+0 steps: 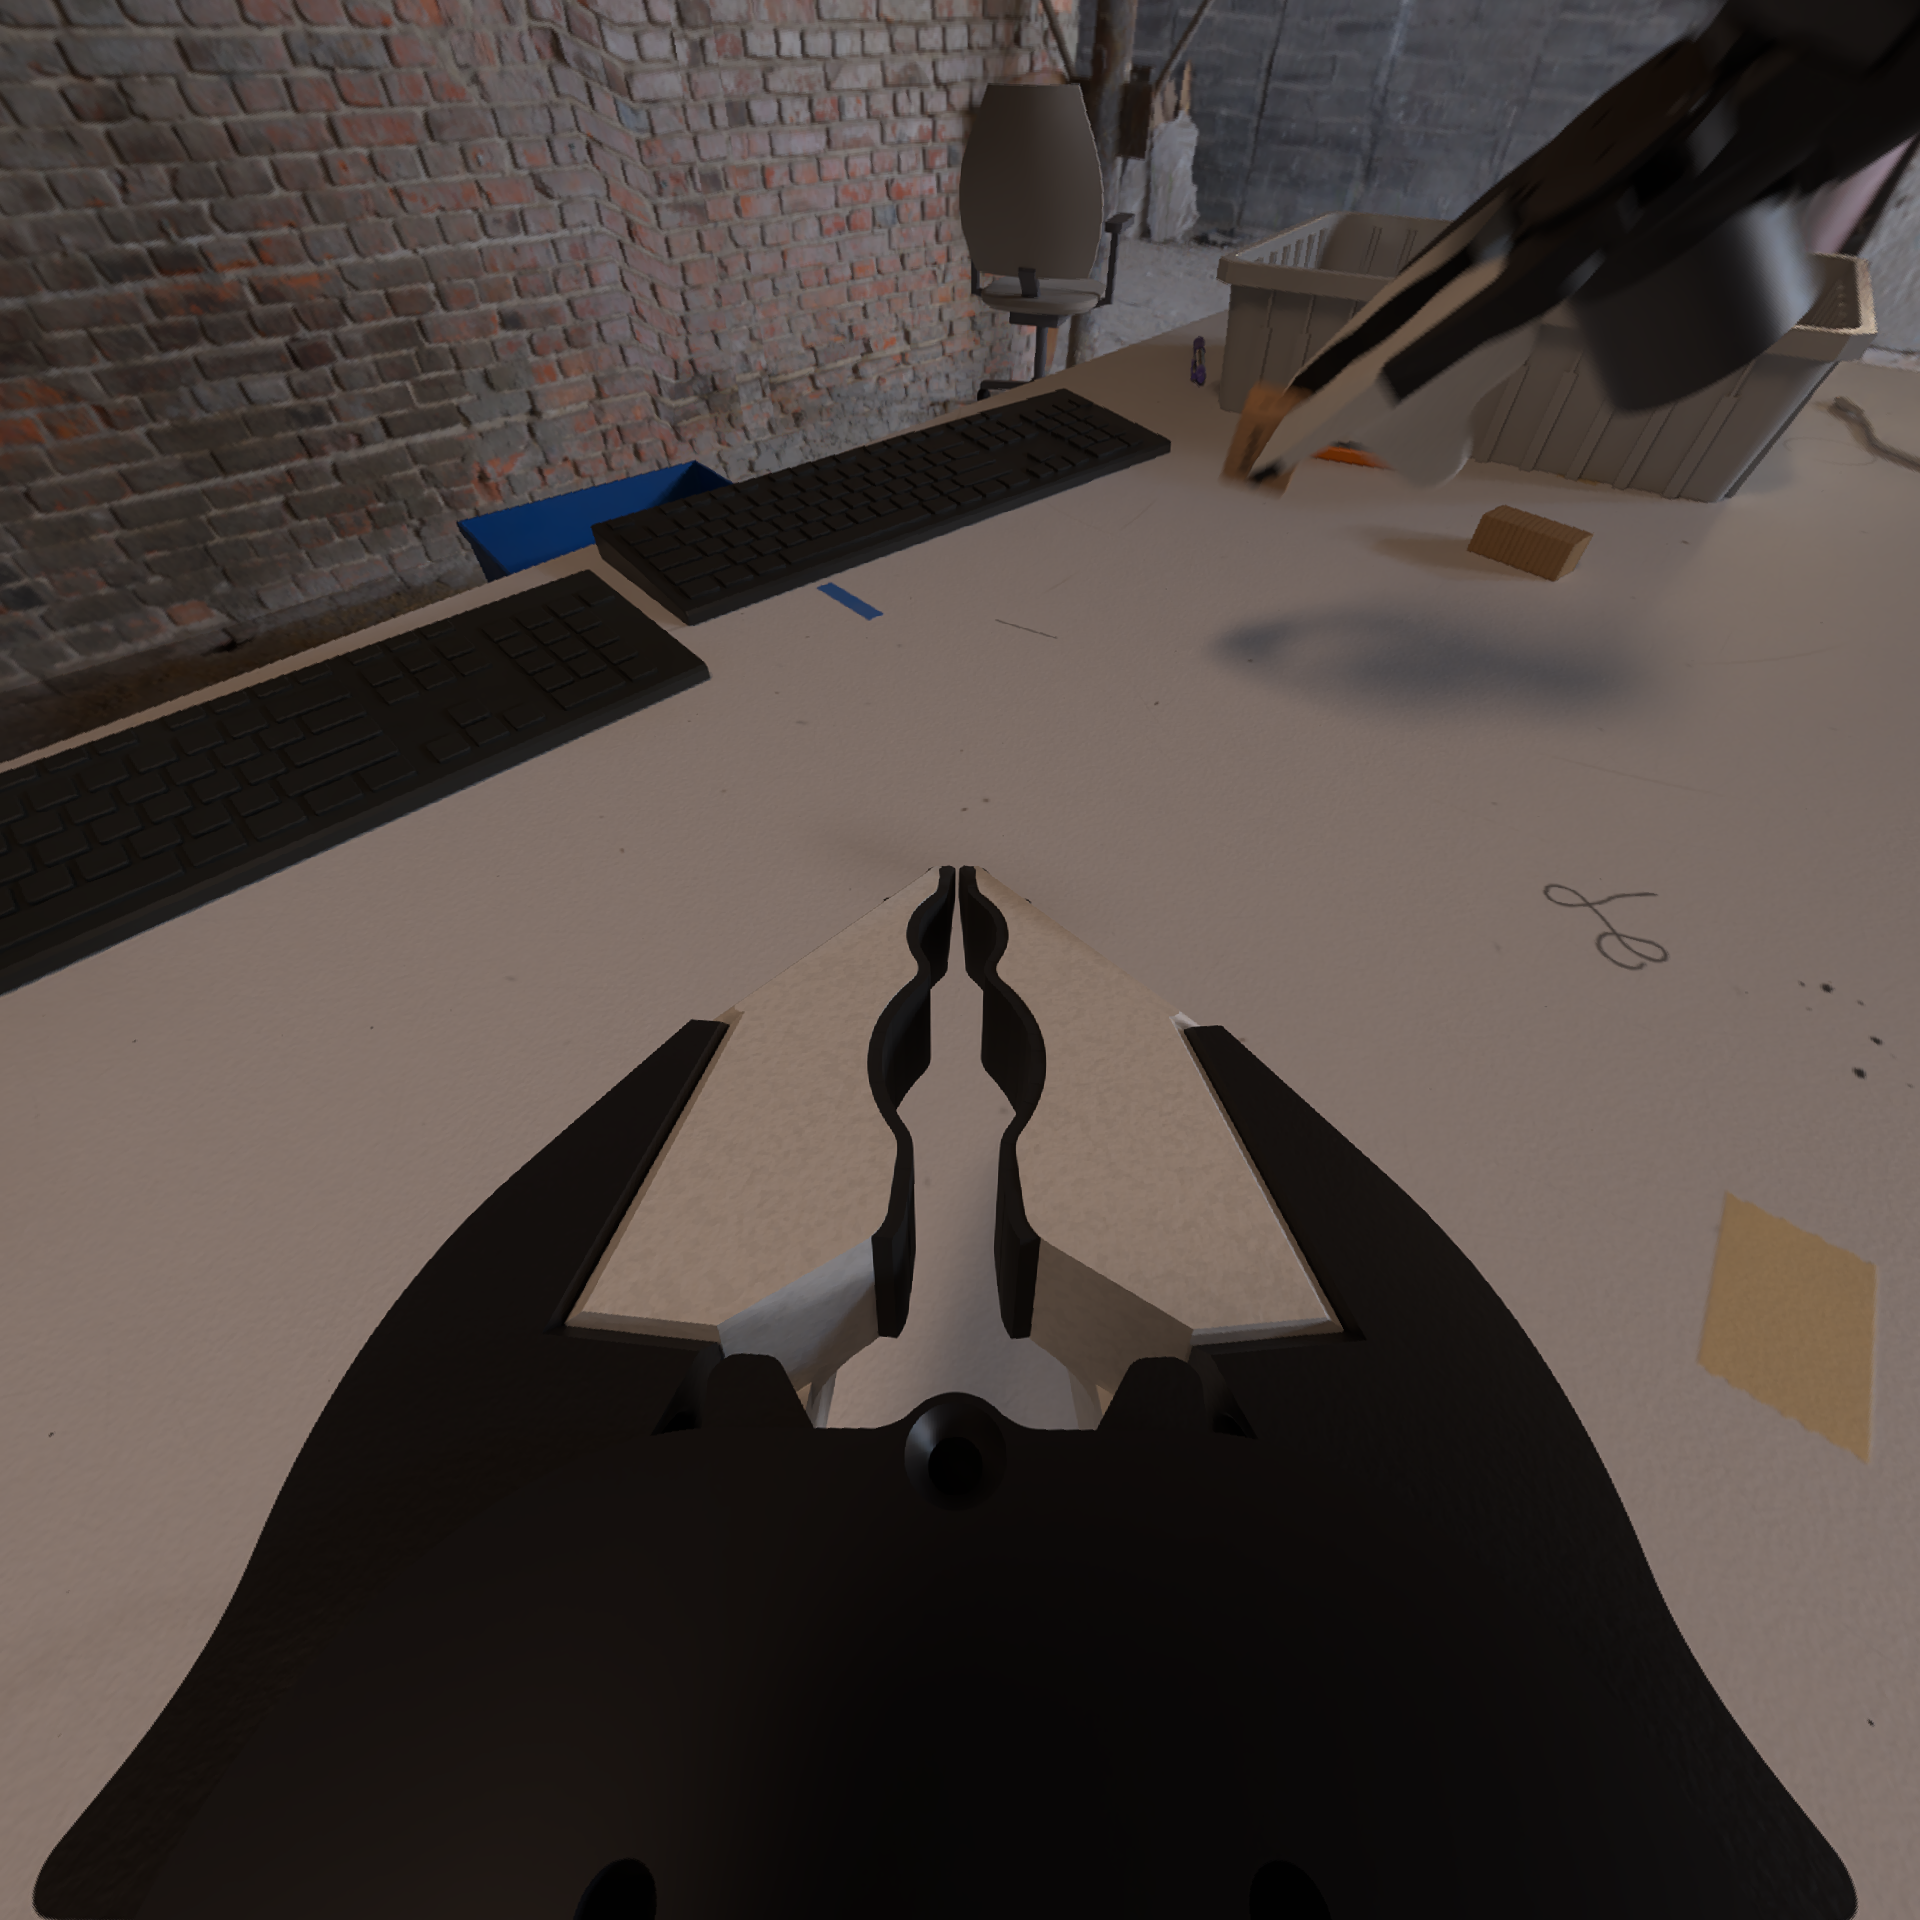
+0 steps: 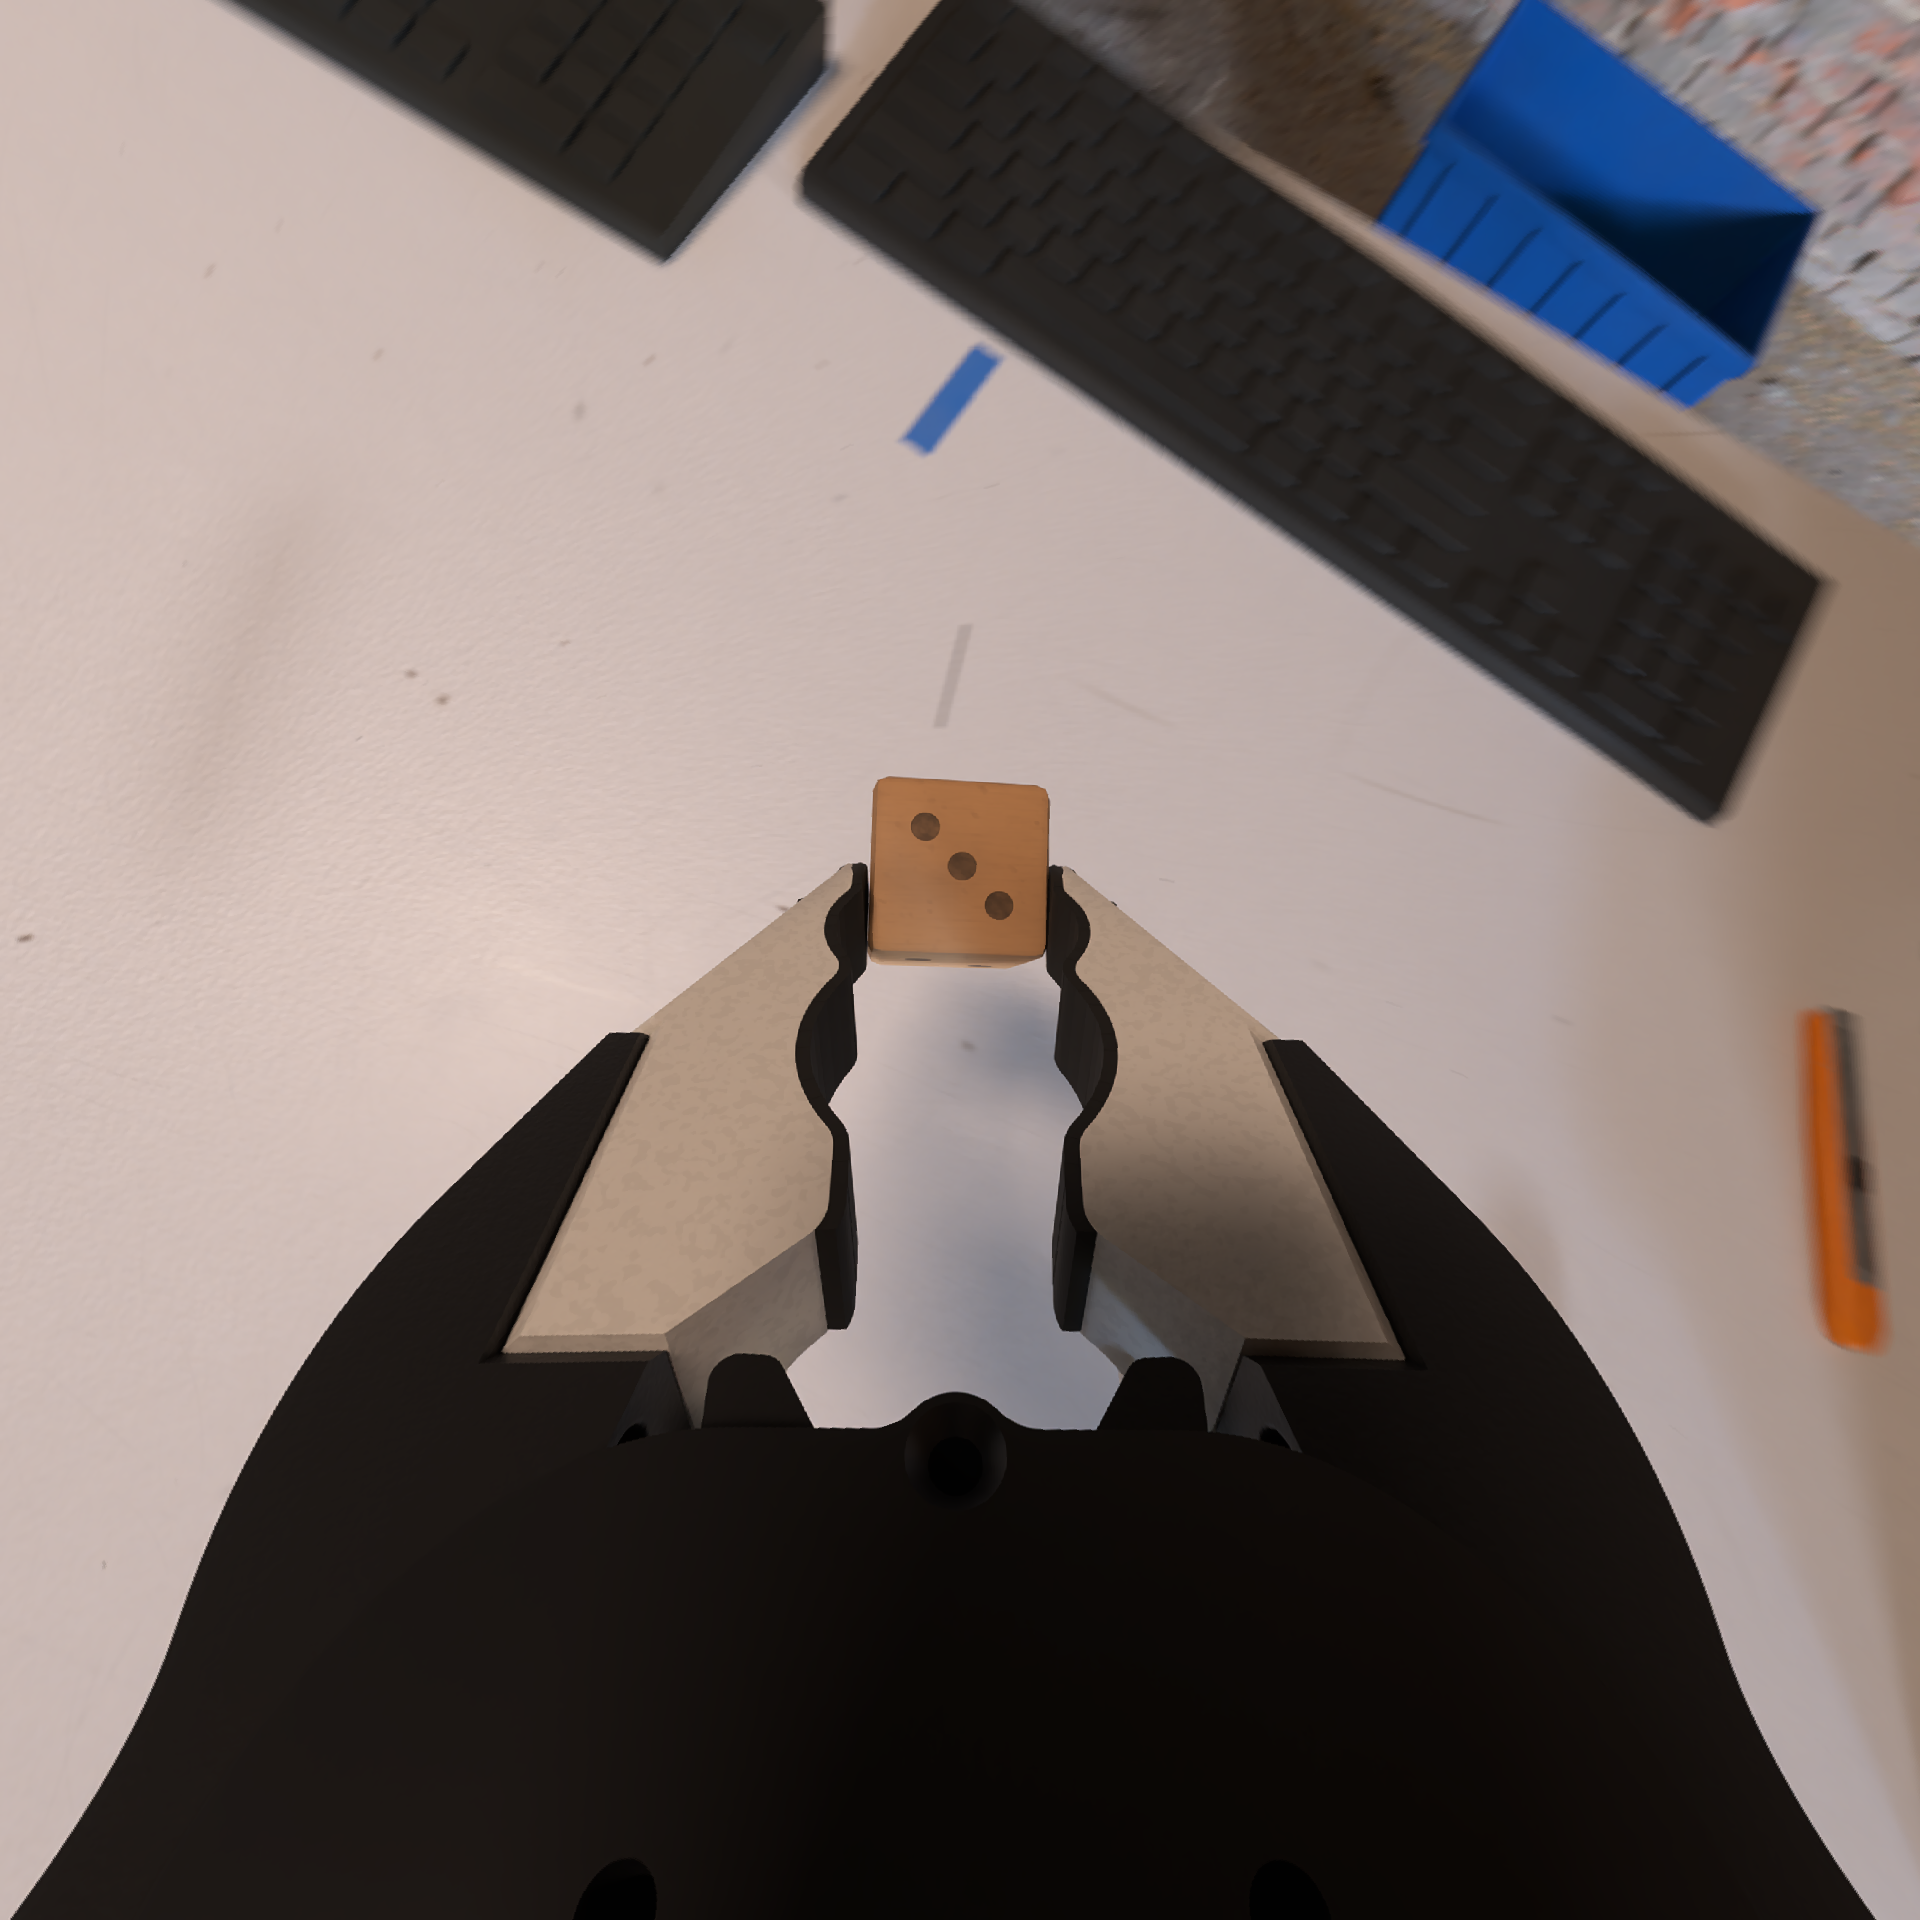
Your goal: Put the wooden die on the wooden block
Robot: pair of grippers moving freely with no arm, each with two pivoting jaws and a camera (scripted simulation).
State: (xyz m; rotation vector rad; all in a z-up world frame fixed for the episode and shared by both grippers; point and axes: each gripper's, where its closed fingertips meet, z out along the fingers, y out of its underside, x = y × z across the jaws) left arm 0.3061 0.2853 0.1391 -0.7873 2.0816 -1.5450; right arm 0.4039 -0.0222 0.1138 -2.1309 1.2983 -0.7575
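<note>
While the right gripper point(image 2: 958, 881) hangs above the tabletop point(image 2: 416, 727), its fingers point(image 2: 847, 914) are clamped on the wooden die point(image 2: 958, 871), one pad on each side face. Die is at the fingertips, three-pip face toward the wrist camera, clear of the surface.

Left wrist view shows the same grip from afar: right gripper up in the air at upper right, blurred, die point(image 1: 1259, 431) at its tips. Wooden block point(image 1: 1528, 540) lies flat on the tabletop just below and to the right of it, apart from the die, nothing on top. Grey bin point(image 1: 1621, 426) sits behind the block, partly hidden by the gripper.

Left gripper point(image 1: 956, 875): fingers point(image 1: 810, 1091) closed tip to tip, nothing between them, low over bare tabletop, well apart from the block.

Other items:
- two black keyboards point(image 1: 883, 499) point(image 1: 312, 727) along the far edge
- blue bin point(image 2: 1600, 208) beyond the edge, behind a keyboard
- blue tape strip point(image 2: 951, 400) near the keyboards
- orange utility knife point(image 2: 1844, 1184) at the right edge of the right wrist view
- tan patch point(image 1: 1787, 1335) on the tabletop, right of the left gripper
- office chair point(image 1: 1039, 208) against the brick wall point(image 1: 416, 260)
</note>
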